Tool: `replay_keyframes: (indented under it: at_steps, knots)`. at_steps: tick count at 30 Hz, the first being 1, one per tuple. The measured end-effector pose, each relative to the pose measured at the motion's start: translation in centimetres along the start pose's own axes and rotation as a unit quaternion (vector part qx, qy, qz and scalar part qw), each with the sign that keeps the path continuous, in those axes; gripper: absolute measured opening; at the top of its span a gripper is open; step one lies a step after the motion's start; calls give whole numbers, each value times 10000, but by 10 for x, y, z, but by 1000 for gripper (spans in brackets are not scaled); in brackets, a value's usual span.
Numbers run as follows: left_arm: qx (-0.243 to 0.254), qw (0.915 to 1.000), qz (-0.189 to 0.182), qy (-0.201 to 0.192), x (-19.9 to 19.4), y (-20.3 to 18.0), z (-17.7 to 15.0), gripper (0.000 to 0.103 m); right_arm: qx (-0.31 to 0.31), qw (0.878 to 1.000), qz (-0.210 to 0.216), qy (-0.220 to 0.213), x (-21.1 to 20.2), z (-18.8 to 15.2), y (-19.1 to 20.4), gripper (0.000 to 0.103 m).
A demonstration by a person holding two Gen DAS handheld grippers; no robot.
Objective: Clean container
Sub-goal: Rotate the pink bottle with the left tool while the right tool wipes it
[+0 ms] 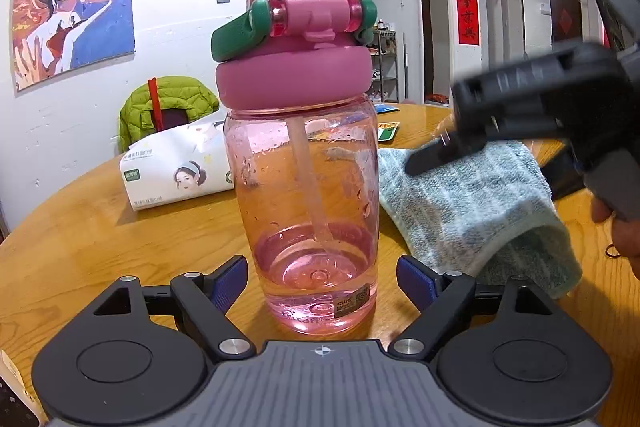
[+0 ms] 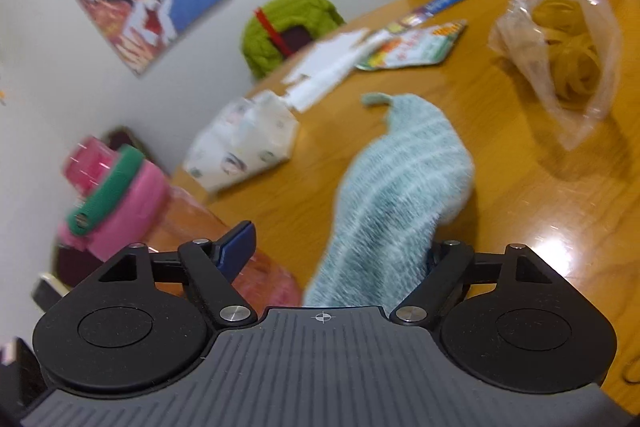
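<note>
A clear pink water bottle (image 1: 308,195) with a pink lid, green handle and inner straw stands upright on the round wooden table (image 1: 80,247). My left gripper (image 1: 320,281) is open, its blue pads on either side of the bottle's base with gaps. A light blue-green towel (image 1: 472,203) hangs to the right of the bottle. My right gripper (image 1: 532,107) is above it there. In the right wrist view the right gripper (image 2: 340,247) stands wide open with the towel (image 2: 392,203) draped over its right finger. The bottle (image 2: 120,195) is at the lower left, blurred.
A white tissue pack (image 1: 176,167) lies behind the bottle on the left. A clear plastic bag of yellow rubber bands (image 2: 568,43) and flat snack packets (image 2: 416,47) lie farther back. A green jacket (image 1: 168,107) hangs on a chair beyond the table edge.
</note>
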State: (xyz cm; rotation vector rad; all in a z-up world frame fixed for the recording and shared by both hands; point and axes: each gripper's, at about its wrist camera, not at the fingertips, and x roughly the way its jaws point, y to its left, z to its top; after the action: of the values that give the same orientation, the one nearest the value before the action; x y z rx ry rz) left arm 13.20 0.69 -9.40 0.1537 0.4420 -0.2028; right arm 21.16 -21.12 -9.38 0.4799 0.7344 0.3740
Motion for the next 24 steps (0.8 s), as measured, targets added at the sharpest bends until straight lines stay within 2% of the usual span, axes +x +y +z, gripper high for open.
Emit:
replay_keyframes:
  at_steps: [3, 7, 9, 11, 13, 15, 19, 21, 22, 24]
  knots:
    - [6, 10000, -8, -7, 0, 0, 0, 83, -34, 10000, -75, 44, -5, -1, 2, 82]
    - [-10, 10000, -12, -28, -1, 1, 0, 83, -81, 9993, -36, -355, -23, 8, 7, 83]
    - [-26, 10000, -22, -39, -1, 2, 0, 83, -105, 9984, -16, -555, -32, 12, 9, 88]
    - [-44, 10000, -33, -44, -1, 2, 0, 83, -128, 9971, 4, -754, -40, 16, 11, 89]
    - [-65, 10000, -42, -37, -1, 3, 0, 83, -363, 9963, -258, -739, -32, 25, 20, 85]
    - [-79, 10000, -42, -28, 0, 3, 0, 83, -553, 9947, -539, -686, -19, 26, 25, 74]
    - [-39, 10000, -50, -29, -1, 2, 0, 83, -1055, 9860, -1165, -550, 3, 10, 27, 58]
    - [-14, 10000, -64, -49, -1, 1, 0, 83, -1261, 9793, -1488, -538, 12, 5, 24, 25]
    - [-27, 10000, -64, -56, -2, 1, 0, 83, -1289, 9766, -1610, -616, 13, 4, 23, 23]
    - [-69, 9999, -54, -64, -2, 3, 0, 83, -1398, 9713, -1566, -1121, 1, 1, 26, 20]
